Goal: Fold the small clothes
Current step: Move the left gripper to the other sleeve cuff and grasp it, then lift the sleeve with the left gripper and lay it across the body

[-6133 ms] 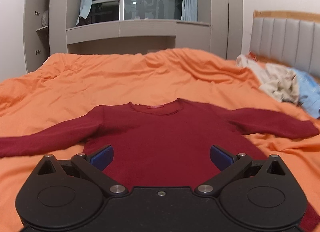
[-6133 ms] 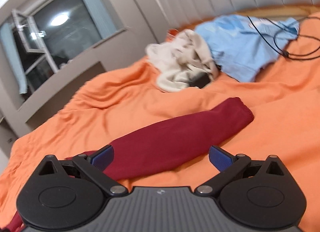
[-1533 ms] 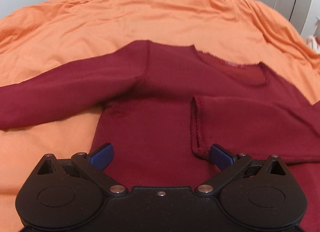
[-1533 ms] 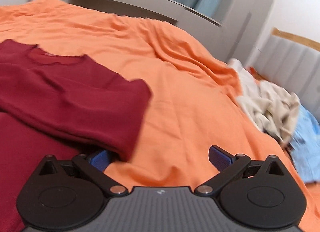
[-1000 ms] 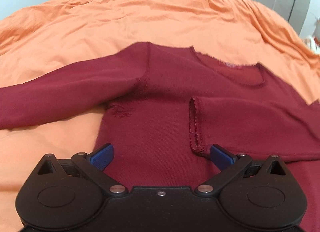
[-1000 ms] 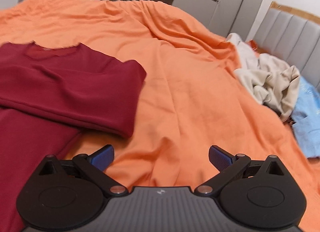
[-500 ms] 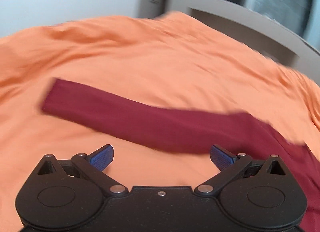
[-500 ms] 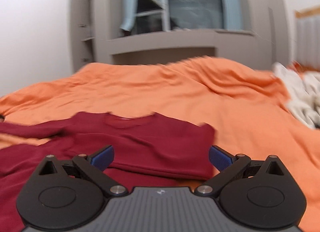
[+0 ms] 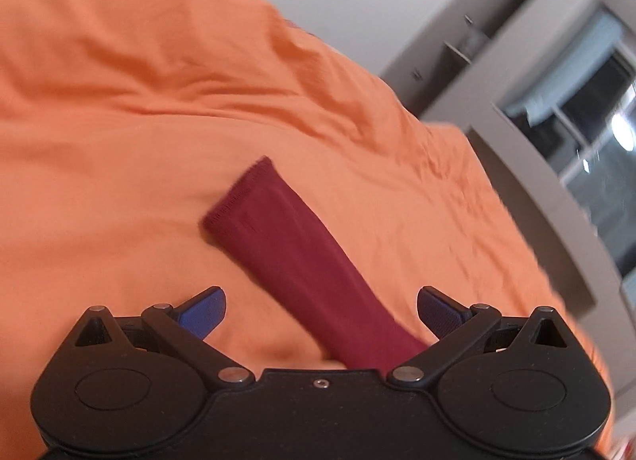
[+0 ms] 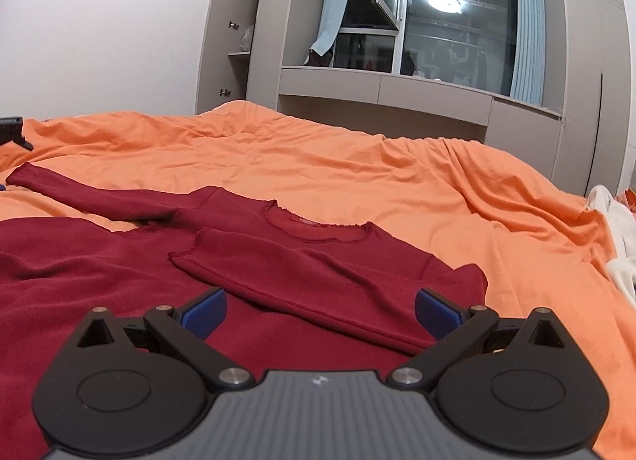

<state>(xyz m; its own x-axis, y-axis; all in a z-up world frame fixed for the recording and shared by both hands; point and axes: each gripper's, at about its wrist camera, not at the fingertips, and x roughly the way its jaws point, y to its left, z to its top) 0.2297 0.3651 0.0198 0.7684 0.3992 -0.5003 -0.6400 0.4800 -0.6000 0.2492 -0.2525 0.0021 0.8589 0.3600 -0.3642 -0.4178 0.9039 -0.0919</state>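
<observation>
A dark red long-sleeved top (image 10: 254, 273) lies flat on the orange bed cover (image 10: 357, 166). Its right sleeve (image 10: 302, 281) is folded across the chest, cuff pointing left. Its left sleeve (image 10: 99, 194) stretches out to the left. In the left wrist view that sleeve (image 9: 302, 261) runs away from me between the fingers, cuff end farthest. My left gripper (image 9: 320, 307) is open just above it, holding nothing. My right gripper (image 10: 320, 311) is open over the top's body, below the folded sleeve, also with nothing in it.
A pale crumpled garment (image 10: 620, 237) lies at the right edge of the bed. Grey cabinets and a window (image 10: 437, 23) stand beyond the far side. A small dark object (image 10: 12, 130) sits at the far left edge. The orange cover (image 9: 119, 102) is wrinkled around the sleeve.
My left gripper has swung left and come down along the outstretched left sleeve, which now runs between its fingers. My right gripper has moved slightly closer over the top's body. Both stay open.
</observation>
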